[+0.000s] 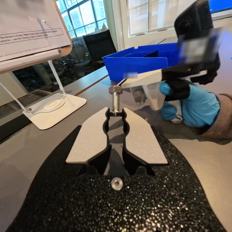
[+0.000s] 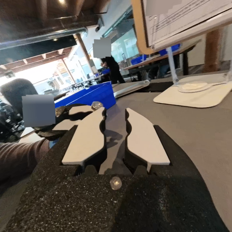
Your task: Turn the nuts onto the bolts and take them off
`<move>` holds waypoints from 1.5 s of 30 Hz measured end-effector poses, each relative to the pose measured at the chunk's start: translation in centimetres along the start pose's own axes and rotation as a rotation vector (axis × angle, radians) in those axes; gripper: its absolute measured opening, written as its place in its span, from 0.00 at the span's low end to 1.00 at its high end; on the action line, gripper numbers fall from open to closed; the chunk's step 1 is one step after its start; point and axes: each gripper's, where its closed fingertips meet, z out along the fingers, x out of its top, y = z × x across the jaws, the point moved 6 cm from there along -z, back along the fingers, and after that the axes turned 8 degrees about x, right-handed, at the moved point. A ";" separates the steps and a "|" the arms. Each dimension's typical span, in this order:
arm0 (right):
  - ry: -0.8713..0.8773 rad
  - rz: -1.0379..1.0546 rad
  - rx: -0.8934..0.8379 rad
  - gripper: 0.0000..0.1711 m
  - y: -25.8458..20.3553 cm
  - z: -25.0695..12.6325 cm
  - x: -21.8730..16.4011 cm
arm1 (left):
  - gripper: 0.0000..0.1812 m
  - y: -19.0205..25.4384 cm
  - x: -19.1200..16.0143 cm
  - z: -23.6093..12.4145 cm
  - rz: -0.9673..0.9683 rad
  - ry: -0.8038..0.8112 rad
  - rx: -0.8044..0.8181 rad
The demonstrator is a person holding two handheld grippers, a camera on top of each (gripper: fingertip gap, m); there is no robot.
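Left hand-held gripper (image 1: 115,113) is pinching the bolt (image 1: 115,103) by its hex head at the fingertips, shank pointing straight up, so the threaded end stays exposed and the bolt can't spin while the nut is worked. Hex nut (image 1: 115,90) sits at the very top of the thread, barely started or nearly off; can't tell which direction this is going. Right hand-held gripper (image 2: 115,111) is spread and empty in its own view, jaws apart over bare grey surface (image 1: 188,163). From the left wrist view its white finger (image 1: 141,80) comes in level with the nut and just beside it, contact unclear; a blue-gloved hand (image 1: 195,106) is on the grip. Looks like it's lined up to reach the nut from the side. Blue bin (image 1: 131,65) sits behind the bolt, likely parts storage. White sign stand (image 1: 55,113) off to the left, well apart.
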 end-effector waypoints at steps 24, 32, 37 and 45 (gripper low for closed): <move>0.044 0.018 0.108 0.21 -0.6 0.2 0.3 | 0.10 0.0 -0.1 0.2 0.002 -0.008 -0.006; 0.039 0.026 0.048 0.17 0.0 0.0 0.3 | 0.10 -0.3 -0.1 0.1 -0.006 -0.003 0.006; 0.007 0.001 0.122 0.22 -0.9 0.7 0.0 | 0.10 0.1 -0.1 0.2 0.028 0.001 0.001; 0.049 0.029 0.120 0.22 -0.6 0.3 0.3 | 0.10 0.0 -0.1 0.2 0.018 -0.005 -0.004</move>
